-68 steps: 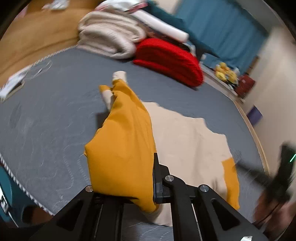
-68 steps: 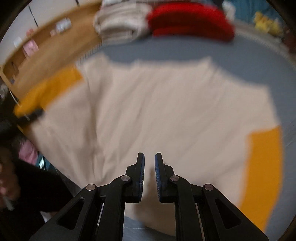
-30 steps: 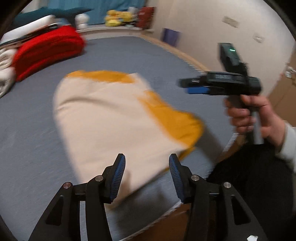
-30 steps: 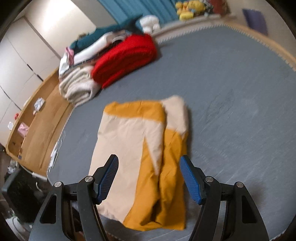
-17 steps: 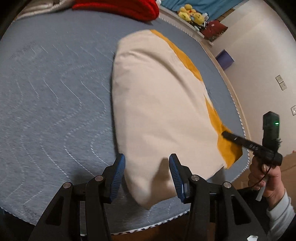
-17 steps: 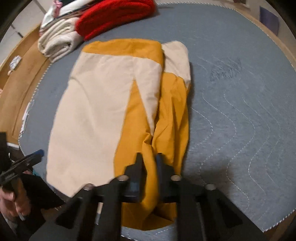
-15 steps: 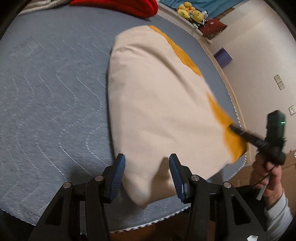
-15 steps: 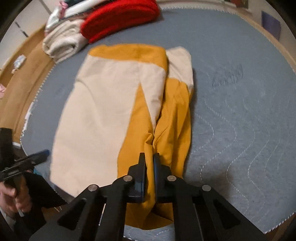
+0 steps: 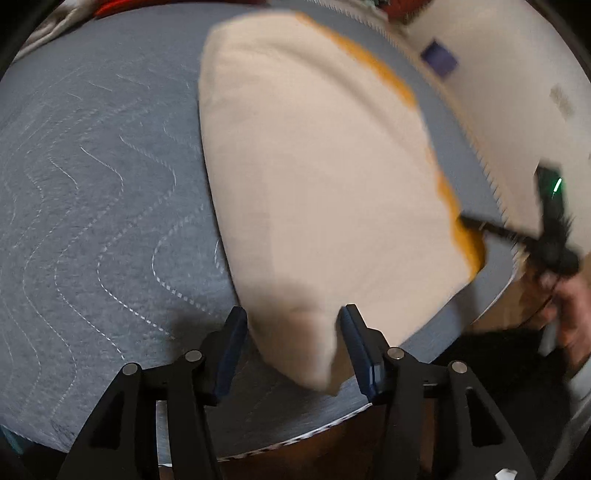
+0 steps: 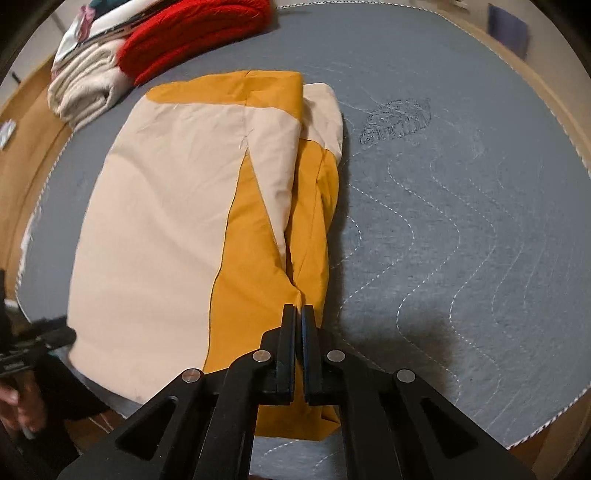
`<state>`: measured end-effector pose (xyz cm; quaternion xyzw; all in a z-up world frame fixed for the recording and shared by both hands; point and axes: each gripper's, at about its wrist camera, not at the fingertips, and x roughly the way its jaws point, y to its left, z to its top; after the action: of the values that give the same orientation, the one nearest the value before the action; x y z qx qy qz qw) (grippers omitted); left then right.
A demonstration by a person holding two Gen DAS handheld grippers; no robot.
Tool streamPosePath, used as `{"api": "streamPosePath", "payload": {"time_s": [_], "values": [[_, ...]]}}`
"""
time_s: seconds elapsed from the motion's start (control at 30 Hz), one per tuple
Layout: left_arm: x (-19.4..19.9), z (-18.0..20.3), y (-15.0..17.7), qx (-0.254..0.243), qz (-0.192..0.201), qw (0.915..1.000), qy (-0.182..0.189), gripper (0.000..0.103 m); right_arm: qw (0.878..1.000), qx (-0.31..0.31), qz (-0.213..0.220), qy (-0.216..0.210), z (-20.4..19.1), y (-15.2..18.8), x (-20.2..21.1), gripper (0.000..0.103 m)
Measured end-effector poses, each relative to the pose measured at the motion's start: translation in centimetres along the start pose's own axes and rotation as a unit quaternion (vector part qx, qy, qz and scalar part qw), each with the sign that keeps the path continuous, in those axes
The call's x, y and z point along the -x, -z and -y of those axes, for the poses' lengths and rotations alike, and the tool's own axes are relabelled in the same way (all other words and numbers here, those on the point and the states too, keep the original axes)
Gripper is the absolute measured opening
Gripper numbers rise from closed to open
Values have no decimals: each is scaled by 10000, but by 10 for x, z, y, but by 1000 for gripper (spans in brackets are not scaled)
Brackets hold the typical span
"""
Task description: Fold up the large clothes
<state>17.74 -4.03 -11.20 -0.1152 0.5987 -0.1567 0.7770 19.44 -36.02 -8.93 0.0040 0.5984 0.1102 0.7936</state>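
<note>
The right gripper is clamped on the garment's mustard hem at its tips. The left gripper straddles the cream corner, jaws opening, not yet pinching. Both near corners look set for a fold away across the bed; the left must close first.

My right gripper looked like matt black plastic with bright metal screw heads, and my left gripper had the same black finish with blue ribbed pads. The garment was thin, smooth woven cloth in cream and mustard, softly creased and not shiny. The grey bed cover was matt, felt-like quilted fabric with pale wavy stitching, and the red blanket looked thick and nubbly.
</note>
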Motion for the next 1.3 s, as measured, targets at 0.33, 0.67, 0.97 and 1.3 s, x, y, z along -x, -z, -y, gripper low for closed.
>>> {"api": "streamPosePath", "payload": {"time_s": [0.33, 0.67, 0.97, 1.3], "values": [[-17, 11, -7, -33, -99, 9996, -263, 53, 9984, -278, -72, 491, 17, -3, -8, 3], [-13, -3, -1, 54, -55, 9998, -188, 53, 9969, -539, -116, -554, 30, 16, 9, 44], [-9, -5, -8, 95, -109, 9998, -156, 53, 9880, -894, 399, -1197, 47, 18, 29, 45], [24, -10, -24, 94, 516, 9986, -87, 52, 9976, 452, -248, -465, 6, 33, -6, 5]]}}
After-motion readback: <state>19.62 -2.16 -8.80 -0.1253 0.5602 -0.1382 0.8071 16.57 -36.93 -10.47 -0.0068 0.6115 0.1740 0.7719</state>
